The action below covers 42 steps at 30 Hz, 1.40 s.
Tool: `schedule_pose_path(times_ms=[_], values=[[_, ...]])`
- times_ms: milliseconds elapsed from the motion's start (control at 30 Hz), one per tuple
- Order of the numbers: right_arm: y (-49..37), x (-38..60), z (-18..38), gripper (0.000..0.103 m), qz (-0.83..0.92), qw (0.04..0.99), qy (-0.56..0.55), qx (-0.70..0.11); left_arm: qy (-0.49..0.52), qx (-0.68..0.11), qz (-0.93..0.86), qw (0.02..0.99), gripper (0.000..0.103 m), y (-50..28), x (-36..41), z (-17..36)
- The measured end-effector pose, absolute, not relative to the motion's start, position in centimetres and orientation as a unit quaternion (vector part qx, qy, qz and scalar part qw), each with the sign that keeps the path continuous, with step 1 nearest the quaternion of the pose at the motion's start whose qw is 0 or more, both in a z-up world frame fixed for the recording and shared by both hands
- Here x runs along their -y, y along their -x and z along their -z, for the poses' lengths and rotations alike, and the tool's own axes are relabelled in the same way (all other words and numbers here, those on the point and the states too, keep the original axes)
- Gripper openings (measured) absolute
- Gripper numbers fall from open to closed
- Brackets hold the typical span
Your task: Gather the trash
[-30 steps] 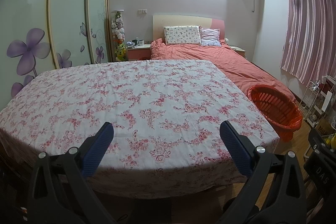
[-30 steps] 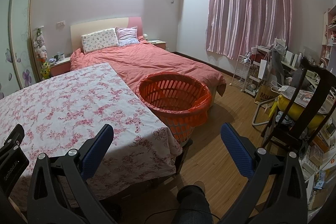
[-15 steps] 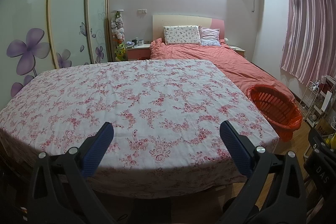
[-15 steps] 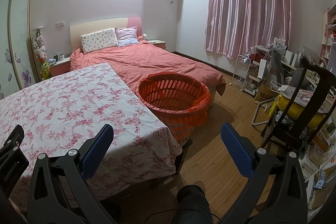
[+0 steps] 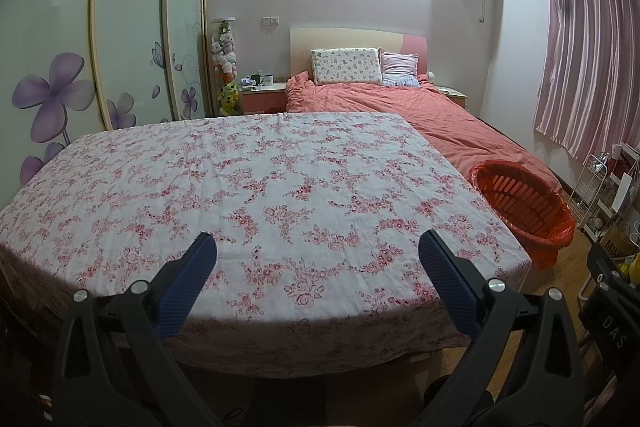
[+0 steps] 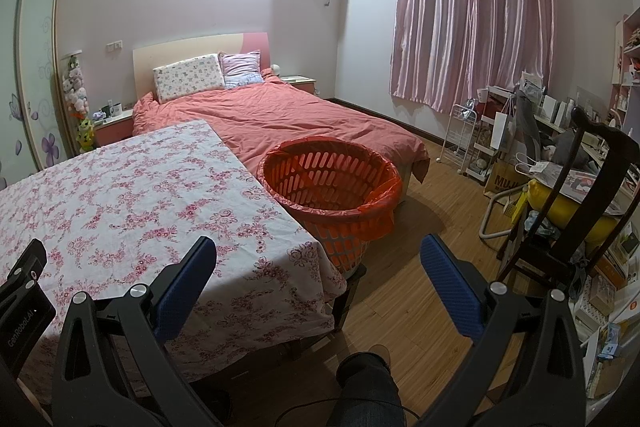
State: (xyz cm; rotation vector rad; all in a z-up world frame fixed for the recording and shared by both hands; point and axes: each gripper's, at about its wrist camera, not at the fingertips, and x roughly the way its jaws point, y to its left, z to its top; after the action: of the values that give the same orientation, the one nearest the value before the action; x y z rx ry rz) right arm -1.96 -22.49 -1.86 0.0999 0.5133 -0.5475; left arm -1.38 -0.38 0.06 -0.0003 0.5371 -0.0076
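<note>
An orange slatted basket [image 6: 330,183] lined with an orange bag stands off the table's right corner, against the foot of the bed; it also shows in the left wrist view as the basket [image 5: 524,203]. The table wears a pink floral cloth [image 5: 256,187], and I see no trash on it. My left gripper [image 5: 318,247] hangs open over the table's near edge with nothing between its blue pads. My right gripper [image 6: 318,247] is open too, above the table's right corner [image 6: 312,259] and the wooden floor, a little short of the basket.
A bed with a coral duvet [image 6: 304,115] lies beyond the table. A dark wooden chair [image 6: 576,211] and cluttered shelves [image 6: 600,287] crowd the right side. A person's knee [image 6: 368,387] shows at the bottom. A sliding wardrobe [image 5: 120,39] lines the left wall.
</note>
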Motion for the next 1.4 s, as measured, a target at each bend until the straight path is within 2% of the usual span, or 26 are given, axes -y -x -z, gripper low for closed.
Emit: schedule_pose_path(times_ms=[1400], values=[[1.99, 22.41, 1.88, 0.101, 0.267, 0.929, -0.049, -0.251, 0.001, -0.269, 0.005, 0.963, 0.099, 1.75, 0.55, 0.47]])
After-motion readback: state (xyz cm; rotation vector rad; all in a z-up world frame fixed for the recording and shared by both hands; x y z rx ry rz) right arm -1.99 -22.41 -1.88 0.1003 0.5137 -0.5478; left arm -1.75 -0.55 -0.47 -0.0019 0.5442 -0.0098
